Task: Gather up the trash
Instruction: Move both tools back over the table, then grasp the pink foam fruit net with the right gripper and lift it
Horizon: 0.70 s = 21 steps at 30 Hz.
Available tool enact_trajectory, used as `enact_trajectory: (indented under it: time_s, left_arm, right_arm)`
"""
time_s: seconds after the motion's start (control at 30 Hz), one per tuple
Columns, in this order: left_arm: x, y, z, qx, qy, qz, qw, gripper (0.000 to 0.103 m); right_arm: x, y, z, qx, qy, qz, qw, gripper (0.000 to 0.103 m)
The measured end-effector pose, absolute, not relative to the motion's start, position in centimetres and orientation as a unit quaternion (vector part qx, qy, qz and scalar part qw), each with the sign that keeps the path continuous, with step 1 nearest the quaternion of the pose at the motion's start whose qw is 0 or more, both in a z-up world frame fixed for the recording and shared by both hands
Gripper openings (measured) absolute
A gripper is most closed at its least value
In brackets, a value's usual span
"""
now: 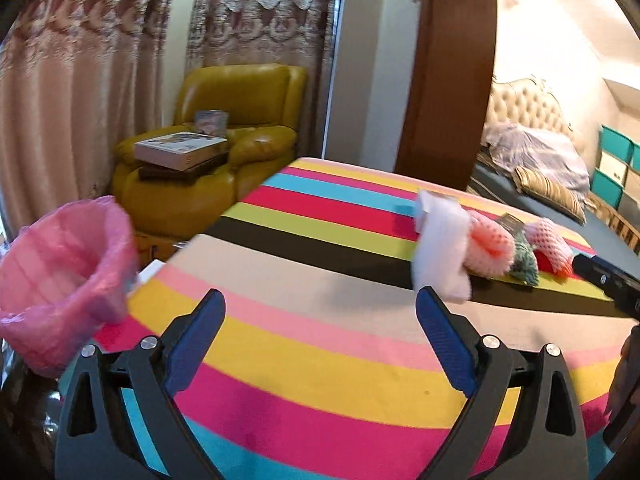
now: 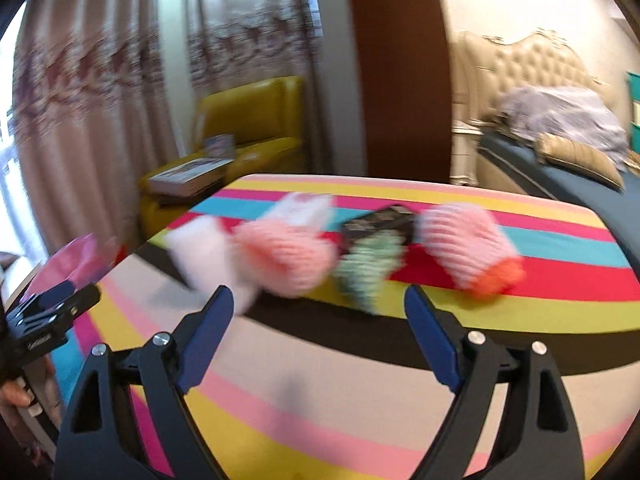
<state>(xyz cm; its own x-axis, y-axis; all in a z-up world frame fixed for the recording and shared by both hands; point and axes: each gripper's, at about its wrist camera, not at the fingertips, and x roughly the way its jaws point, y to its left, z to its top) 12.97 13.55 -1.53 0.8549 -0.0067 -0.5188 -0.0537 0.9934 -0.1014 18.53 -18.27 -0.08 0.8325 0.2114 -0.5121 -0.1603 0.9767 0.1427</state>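
Trash lies in a row on a striped tablecloth: white foam, a pink foam net, a green net, a second pink net with an orange end. In the blurred right wrist view the same row shows: white foam, pink net, green net, a dark wrapper, pink and orange net. A bin with a pink bag stands at the table's left edge. My left gripper is open and empty. My right gripper is open and empty, short of the trash.
A yellow armchair with boxes stands behind the table, in front of curtains. A bed with a tufted headboard lies at the right behind a brown door frame. The left gripper's body shows at the left edge of the right wrist view.
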Motion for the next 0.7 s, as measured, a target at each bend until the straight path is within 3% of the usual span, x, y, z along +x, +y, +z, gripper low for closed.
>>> enact_trajectory:
  time_s: [0.3,0.7]
  left_arm:
    - [14.8,11.6,-3.1,-0.034,0.303,-0.019,0.952,0.09]
    - [15.2,11.7,-4.0,-0.044,0.322,-0.037,0.945,0.09]
  right_arm:
    - [20.4,-24.4,-1.4,0.071,0.289,0.02,0.955,0.085]
    - [27.0,-24.9,-3.0,0.054,0.35,-0.006,0.935,0.085]
